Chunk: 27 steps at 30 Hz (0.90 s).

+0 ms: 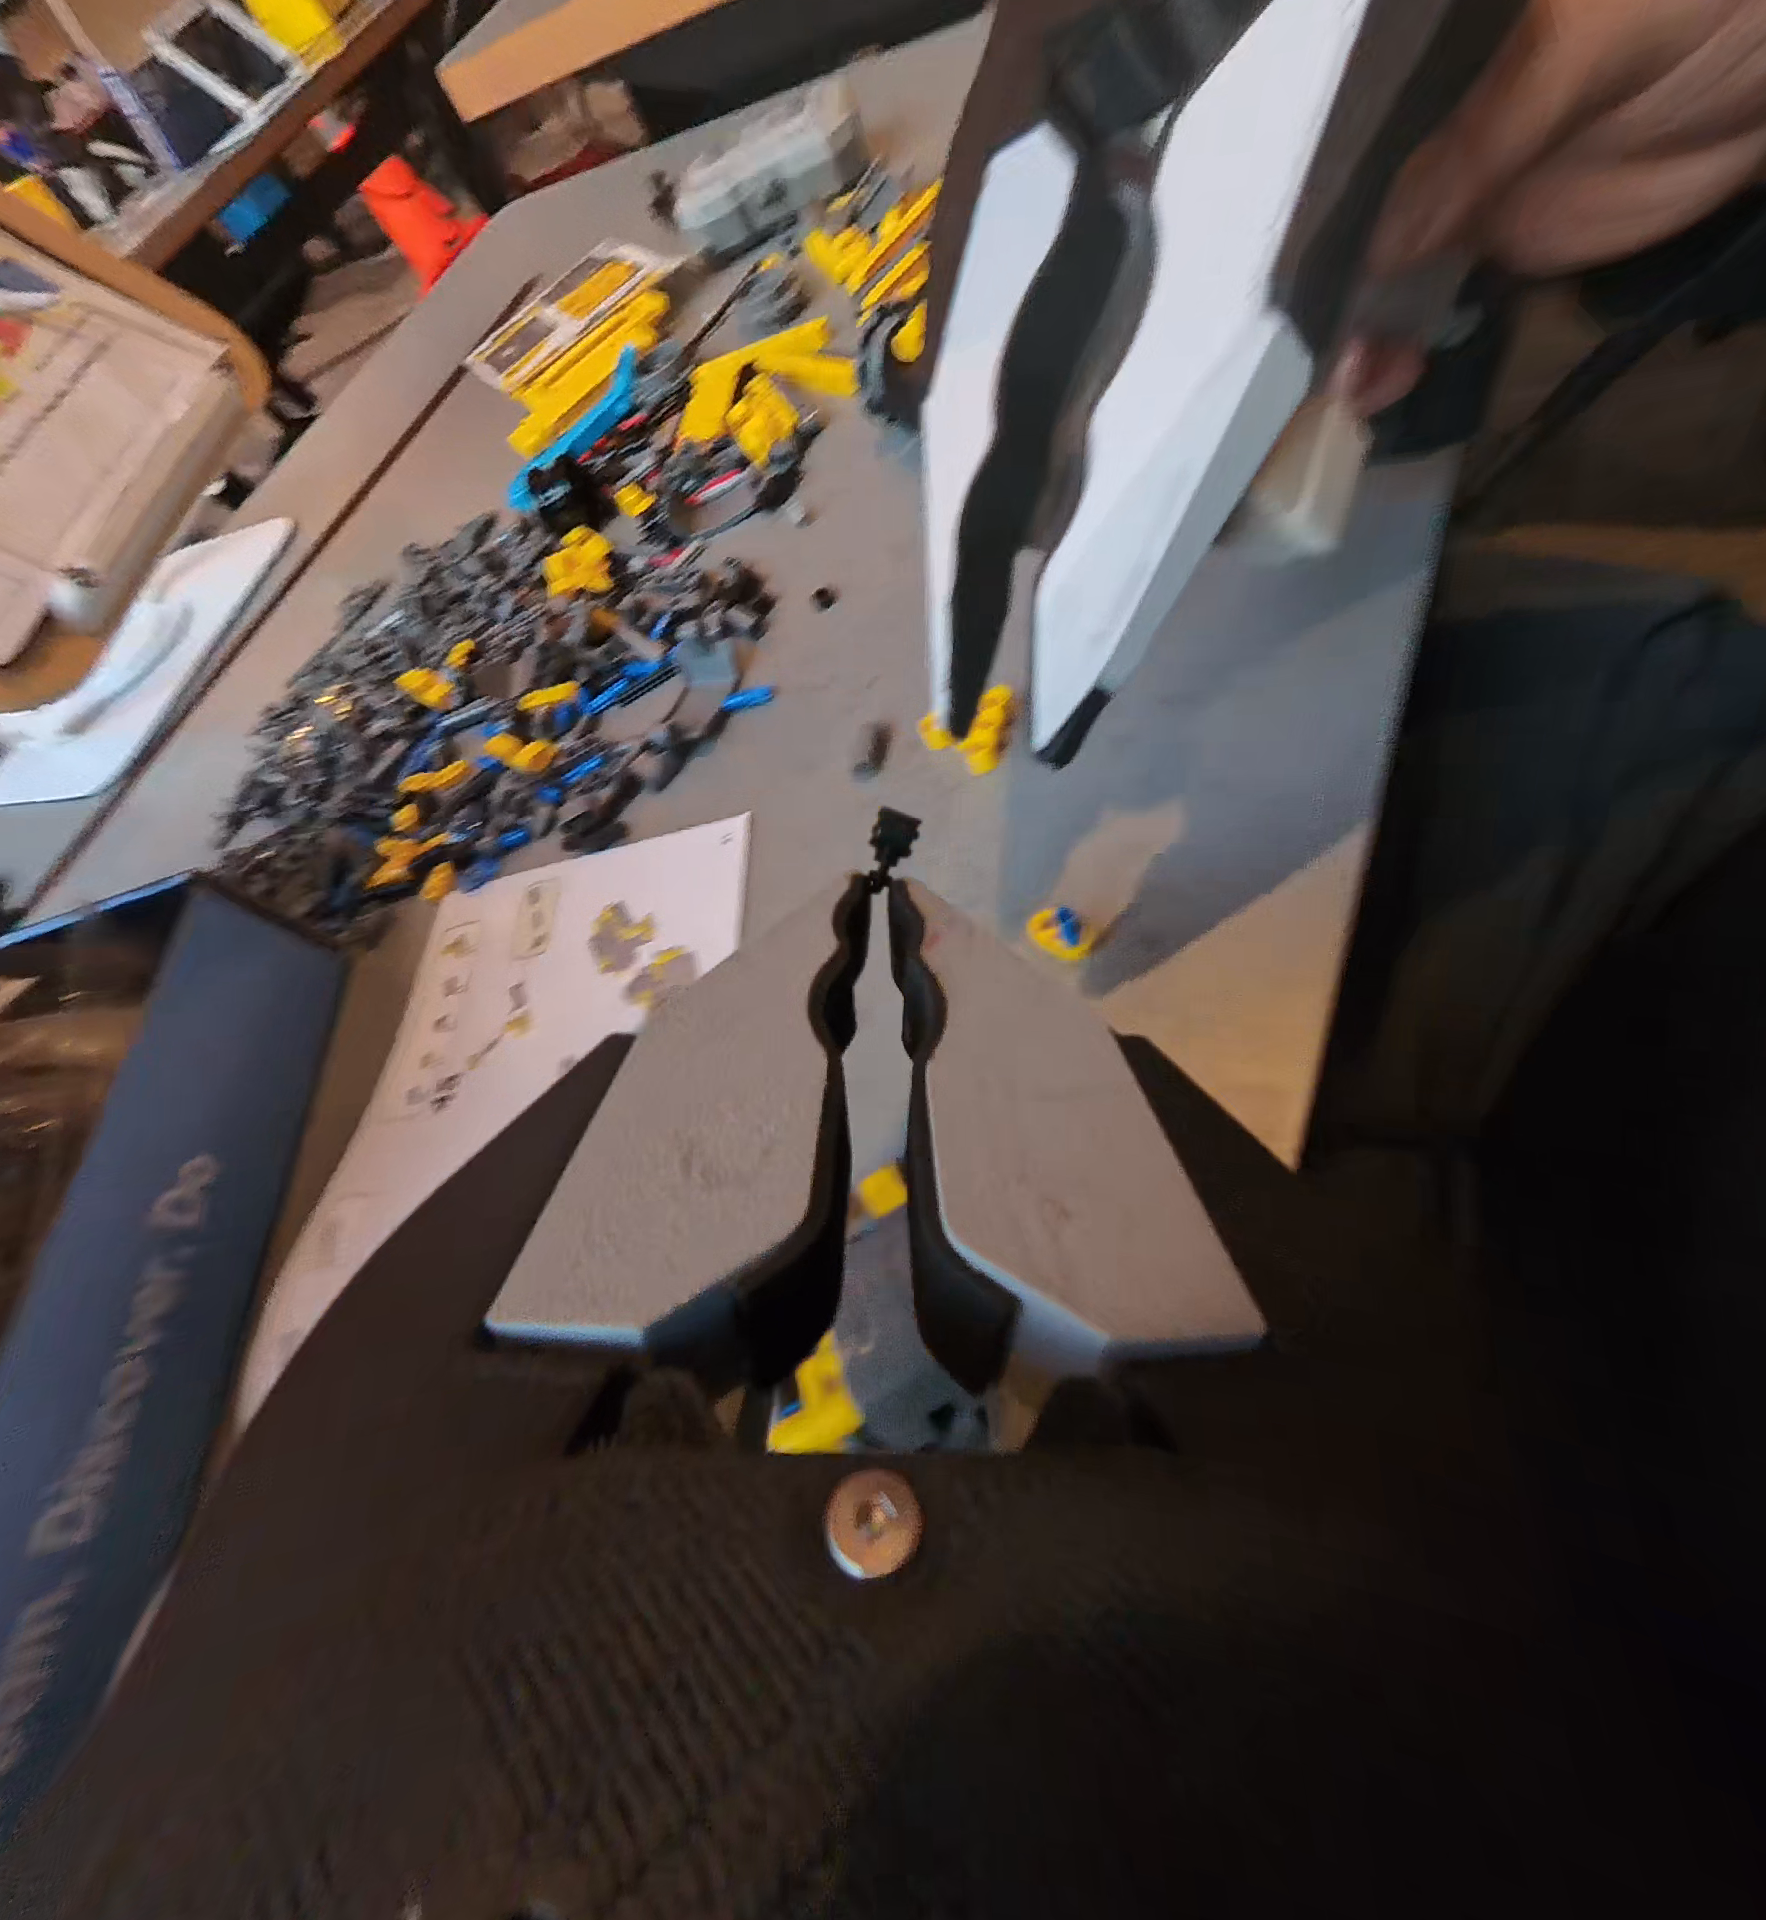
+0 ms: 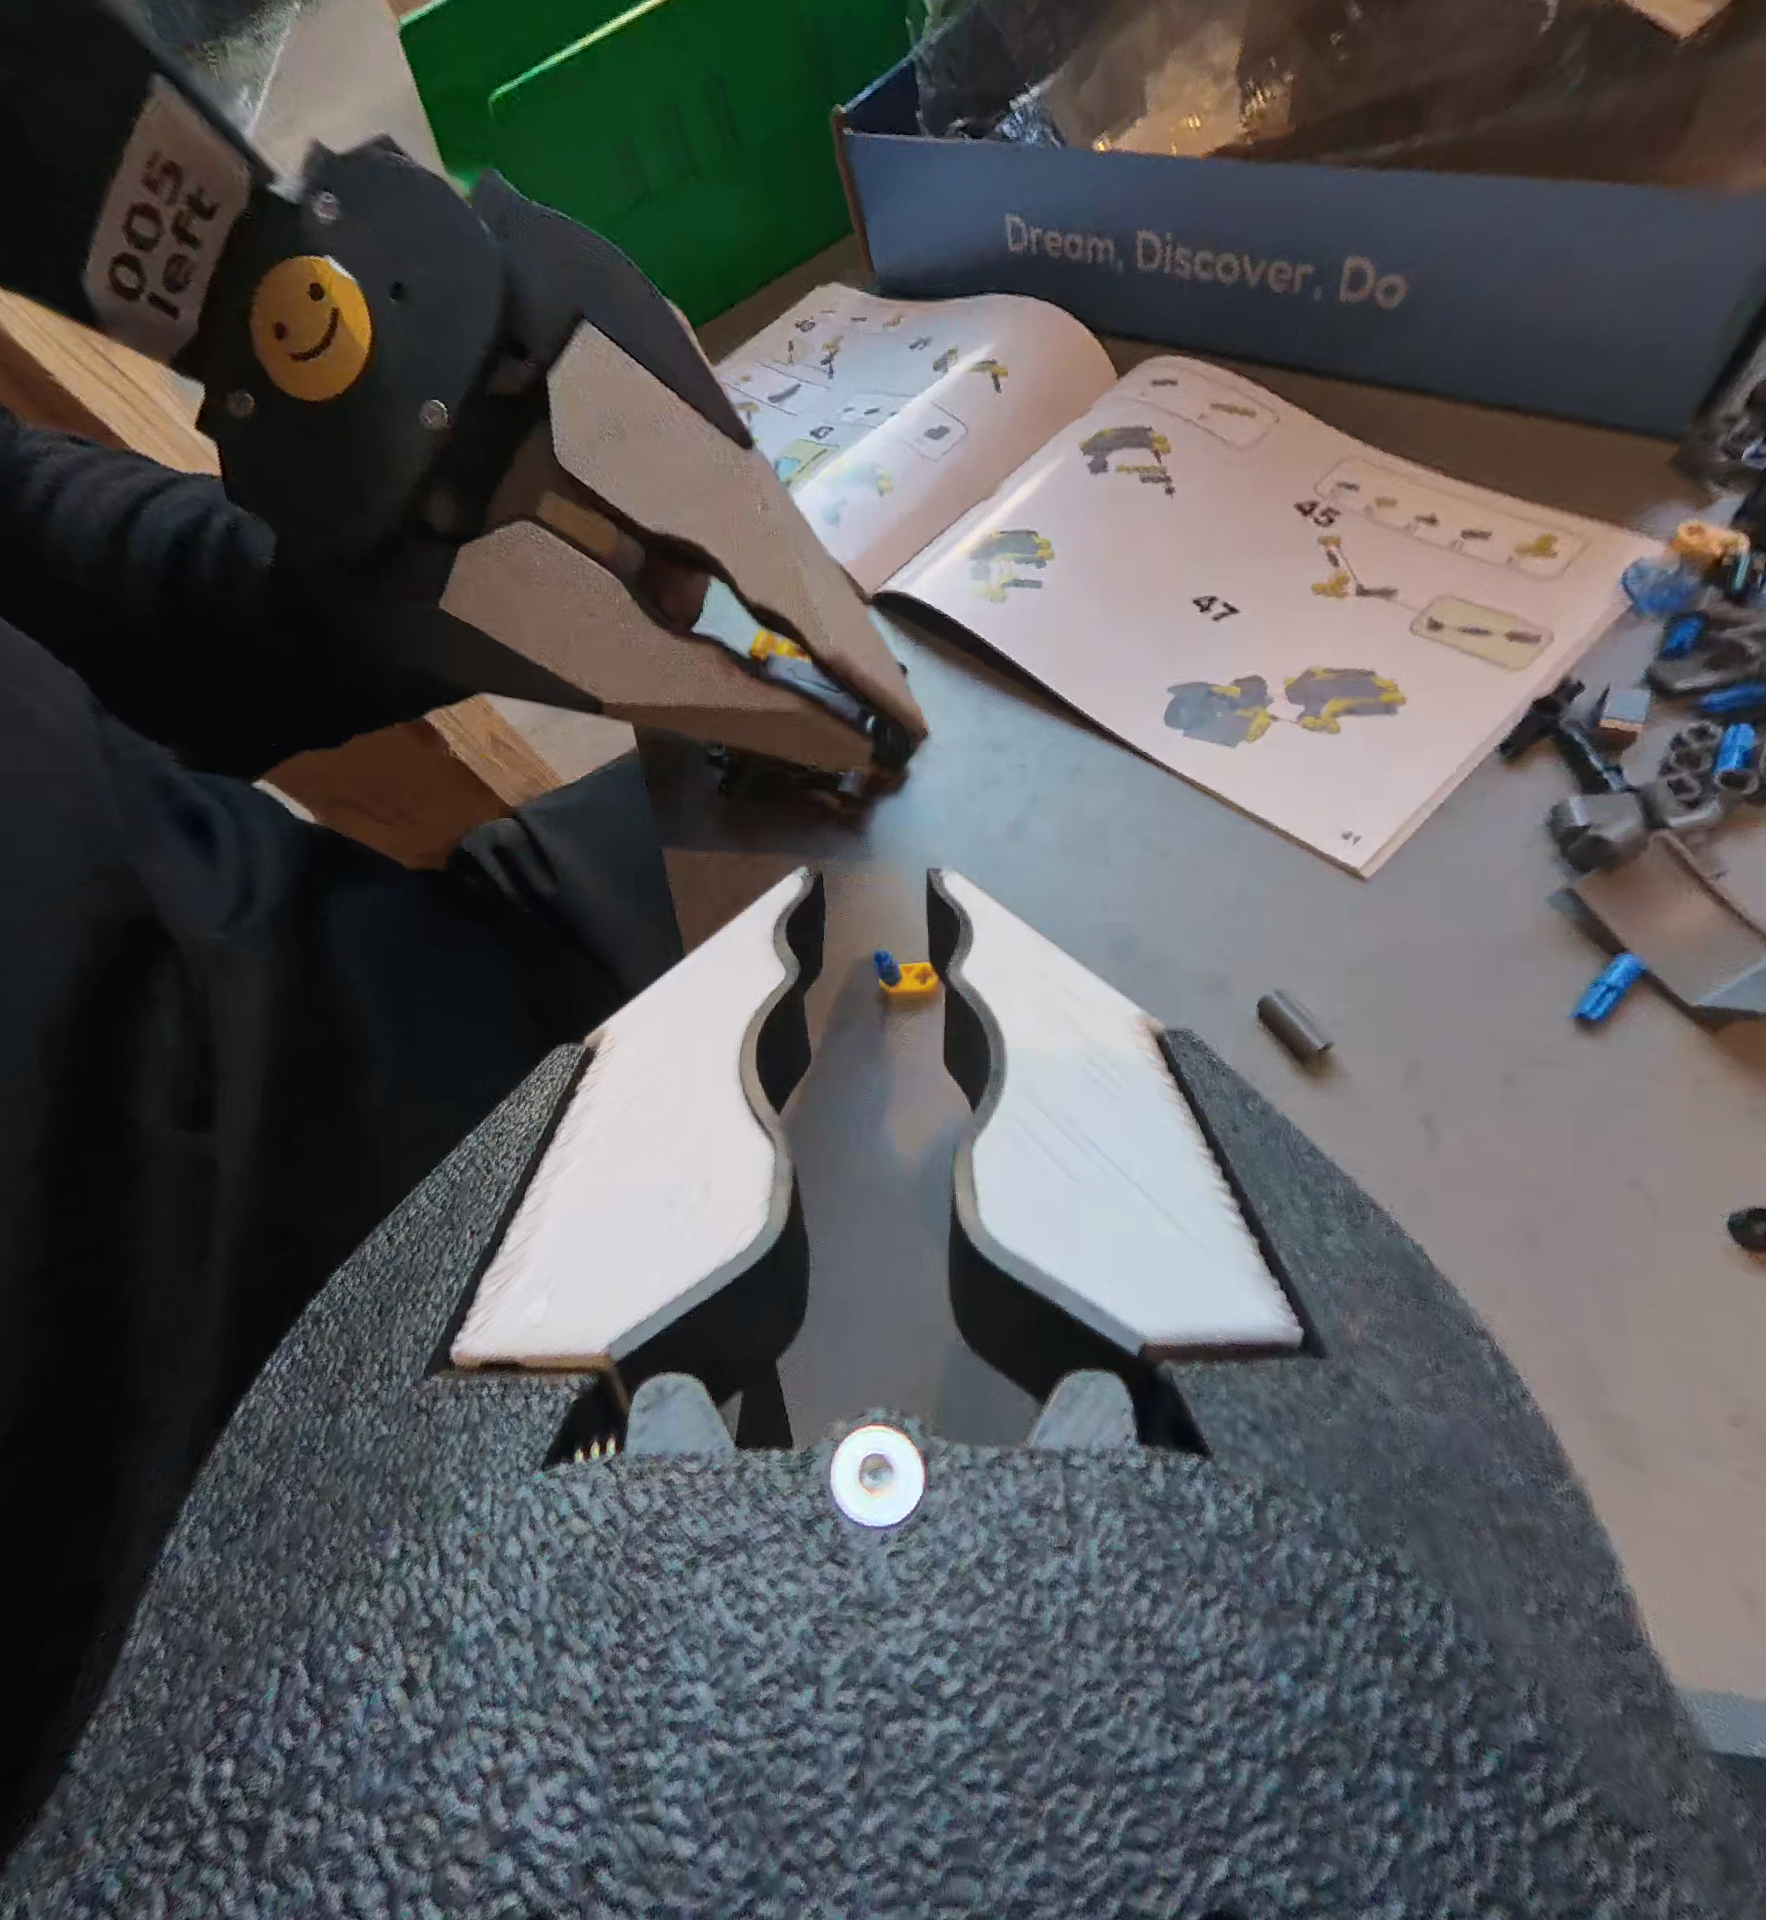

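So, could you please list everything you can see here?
table: one, grey, under everything
booklet: one, white, open, beyond both grippers
box: one, blue, behind booklet
bin: one, green, beside box
brick pile: one, black, blue and yellow, beside booklet
tube: one, grey, loose on table
washer: one, black, near tube
yellow piece: one, with a blue peg, on table below right gripper's gap
pin: one, black, in left gripper's tips
left gripper: shut on pin
right gripper: open, above yellow piece
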Motion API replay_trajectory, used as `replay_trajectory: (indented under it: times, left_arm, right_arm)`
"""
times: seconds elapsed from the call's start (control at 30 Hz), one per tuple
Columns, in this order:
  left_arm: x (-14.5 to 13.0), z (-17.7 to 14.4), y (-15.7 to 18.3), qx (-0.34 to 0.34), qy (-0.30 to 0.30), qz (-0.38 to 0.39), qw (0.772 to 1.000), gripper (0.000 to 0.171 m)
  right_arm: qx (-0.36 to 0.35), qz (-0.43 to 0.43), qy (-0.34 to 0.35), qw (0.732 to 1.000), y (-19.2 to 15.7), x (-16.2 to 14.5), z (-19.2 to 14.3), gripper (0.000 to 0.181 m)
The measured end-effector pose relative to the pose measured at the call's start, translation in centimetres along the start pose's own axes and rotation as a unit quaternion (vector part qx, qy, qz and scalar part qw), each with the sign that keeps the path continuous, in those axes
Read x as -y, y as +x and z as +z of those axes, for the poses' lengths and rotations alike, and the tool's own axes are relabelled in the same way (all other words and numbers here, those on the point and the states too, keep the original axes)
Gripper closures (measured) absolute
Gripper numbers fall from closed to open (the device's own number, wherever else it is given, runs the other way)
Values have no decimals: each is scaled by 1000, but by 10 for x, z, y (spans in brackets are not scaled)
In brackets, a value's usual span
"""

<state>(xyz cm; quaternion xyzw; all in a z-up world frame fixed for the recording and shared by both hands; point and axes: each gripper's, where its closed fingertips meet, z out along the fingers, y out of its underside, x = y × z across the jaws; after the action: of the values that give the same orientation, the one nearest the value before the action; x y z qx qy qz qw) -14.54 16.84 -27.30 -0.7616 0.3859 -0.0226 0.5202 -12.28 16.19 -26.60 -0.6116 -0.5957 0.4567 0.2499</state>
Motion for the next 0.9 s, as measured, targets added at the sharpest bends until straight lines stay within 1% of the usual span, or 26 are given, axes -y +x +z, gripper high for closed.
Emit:
replay_trajectory:
  times: [0.07, 0.17, 0.33, 0.53, 0.77, 0.9]
  left_arm:
    - [-7, -1, -10, 29, -19, 48, 998, 171]
    - [-9, 0, -9, 40, -26, 89, 995, 171]
    - [-6, 2, 2, 40, -21, 140, 989, 171]
    - [-5, -1, -4, 71, -24, 181, 981, 171]
    - [0, -4, -1, 77, -8, 205, 976, 171]
    - [1, -6, -1, 74, -5, 206, 976, 171]
  right_arm:
    - [12, 26, 1, 1000, 1, -2, 1, 163]
    - [26, 50, 13, 998, 1, 2, 2, 163]
    - [39, 40, 20, 998, -3, 12, 9, 162]
    - [29, 5, 3, 1000, -4, 11, 17, 163]
    - [24, -17, -1, 1000, -5, 13, 19, 164]
    - [13, -42, -15, 999, -4, 11, 22, 174]
